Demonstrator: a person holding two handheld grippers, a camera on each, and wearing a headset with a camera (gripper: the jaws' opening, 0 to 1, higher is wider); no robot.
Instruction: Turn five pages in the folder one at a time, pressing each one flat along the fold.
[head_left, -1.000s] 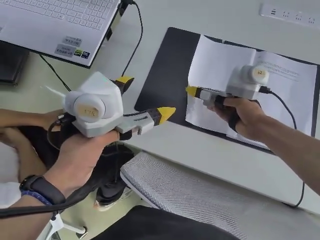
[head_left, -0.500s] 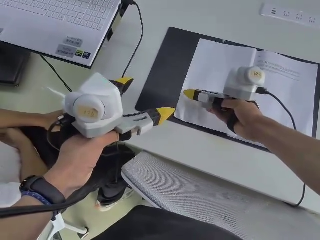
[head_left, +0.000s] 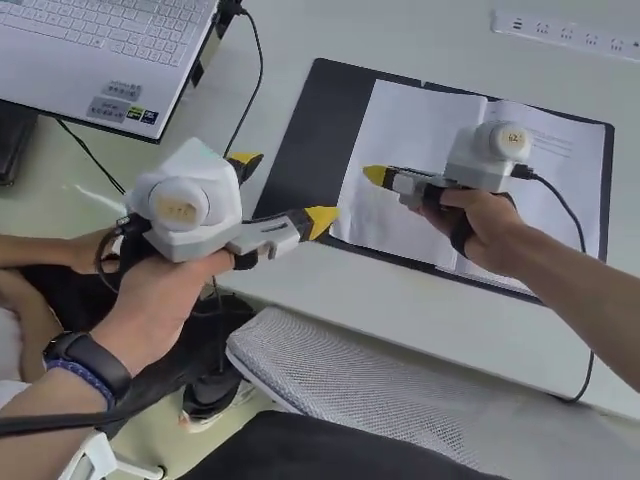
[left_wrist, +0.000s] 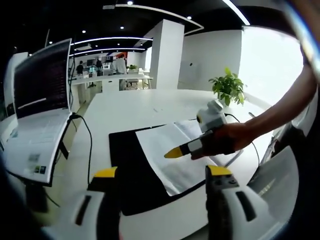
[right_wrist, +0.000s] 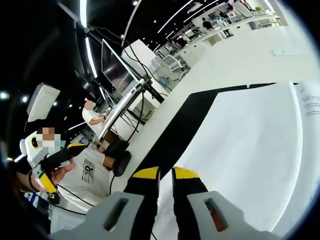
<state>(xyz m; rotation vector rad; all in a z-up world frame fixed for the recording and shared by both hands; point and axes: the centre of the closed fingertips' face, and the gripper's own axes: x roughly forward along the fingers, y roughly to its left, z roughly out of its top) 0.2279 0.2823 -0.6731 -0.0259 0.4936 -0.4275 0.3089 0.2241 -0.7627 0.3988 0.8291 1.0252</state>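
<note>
Here, in the head view, we see the black folder lying open on the white workbench, with a white page flat across its left half and a laptop well apart at the upper left. The left gripper is held off the near edge of the bench, beside the folder, with its jaws spread wide and nothing between them. The right gripper hovers over the outer part of the page, its yellow tips almost together; we cannot tell whether it touches the paper.

In the left gripper view, the wide, empty jaws frame the folder, and the right gripper lies above the page.

In the right gripper view, the jaws leave only a thin slit and grip nothing. The page spreads to their right, with the black cover ahead of them.
</note>
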